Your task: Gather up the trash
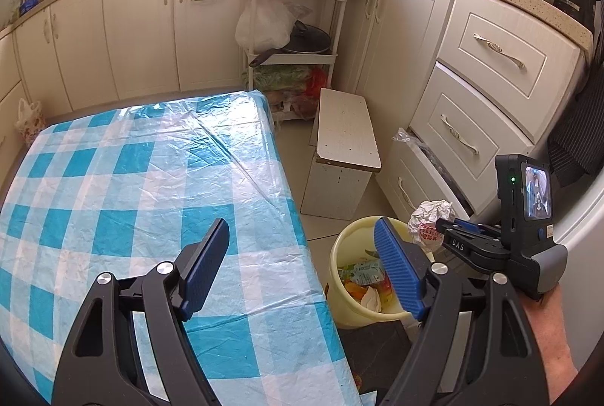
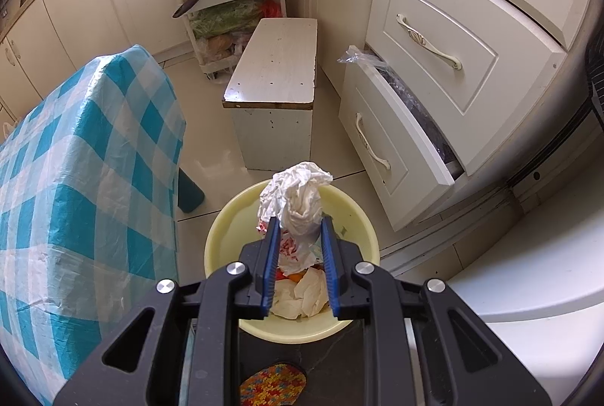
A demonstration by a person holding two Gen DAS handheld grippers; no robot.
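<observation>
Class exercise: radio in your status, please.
Right gripper shut on crumpled wrapper, above yellow bin. Left gripper open, empty, over table. Nothing in the way.

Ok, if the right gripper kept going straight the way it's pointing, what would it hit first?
Probably the trash inside the pale yellow plastic bin below: the right gripper, holding a crumpled white paper wad, points steeply down into it. Depth is unclear.

Gaping left claw over checked tablecloth

Crumpled white wrapper w/ red print, above yellow bin of scraps.
</observation>
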